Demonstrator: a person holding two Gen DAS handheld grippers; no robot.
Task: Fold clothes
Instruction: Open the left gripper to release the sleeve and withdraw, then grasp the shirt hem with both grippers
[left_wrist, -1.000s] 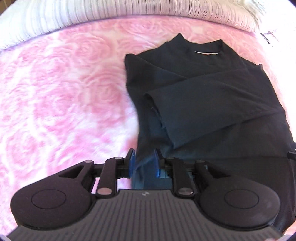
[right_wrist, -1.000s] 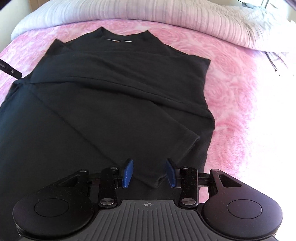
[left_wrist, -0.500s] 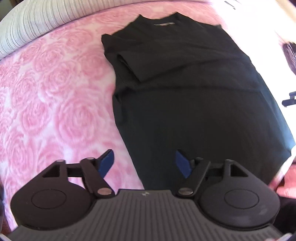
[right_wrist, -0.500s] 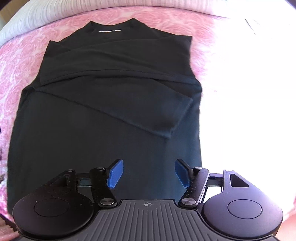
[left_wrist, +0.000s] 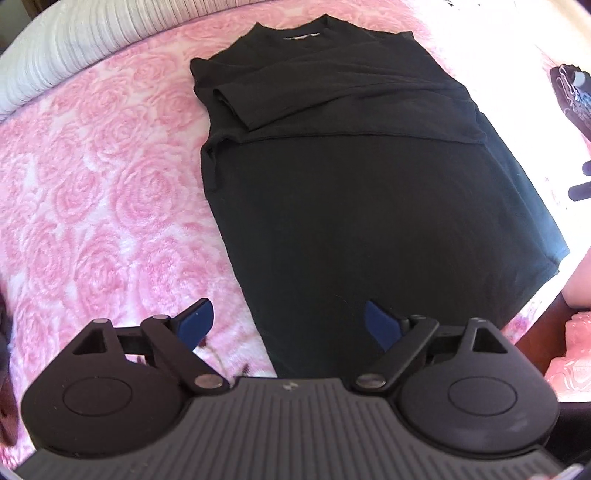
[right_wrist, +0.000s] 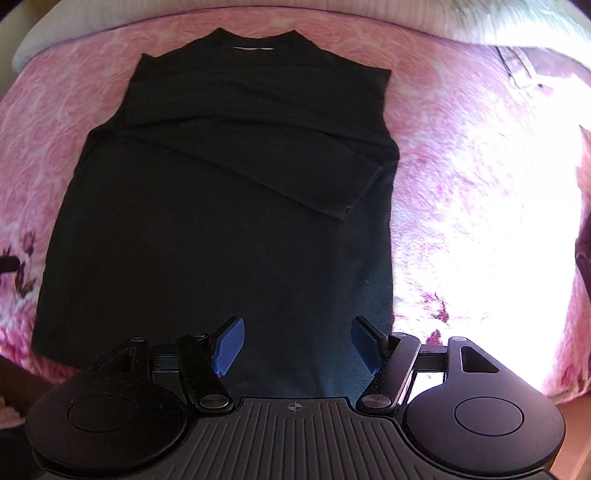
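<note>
A black long-sleeved shirt (left_wrist: 362, 184) lies flat on the pink rose-patterned bedspread (left_wrist: 92, 192), collar at the far end and both sleeves folded across the chest. In the right wrist view the same shirt (right_wrist: 221, 229) shows a sleeve cuff (right_wrist: 354, 199) resting near its right edge. My left gripper (left_wrist: 288, 325) is open above the shirt's near left hem corner, one finger over the bedspread, one over the cloth. My right gripper (right_wrist: 297, 343) is open over the near right part of the hem, holding nothing.
A striped white pillow (left_wrist: 74, 40) lies along the head of the bed, also seen in the right wrist view as the pillow (right_wrist: 480, 22). A dark object (left_wrist: 572, 92) sits at the far right. The bed's near edge (right_wrist: 22, 365) drops off at lower left.
Both grippers let go of the folded sleeves, opened wide and pulled back toward the shirt's hem. The sleeves now lie crossed on the chest.
</note>
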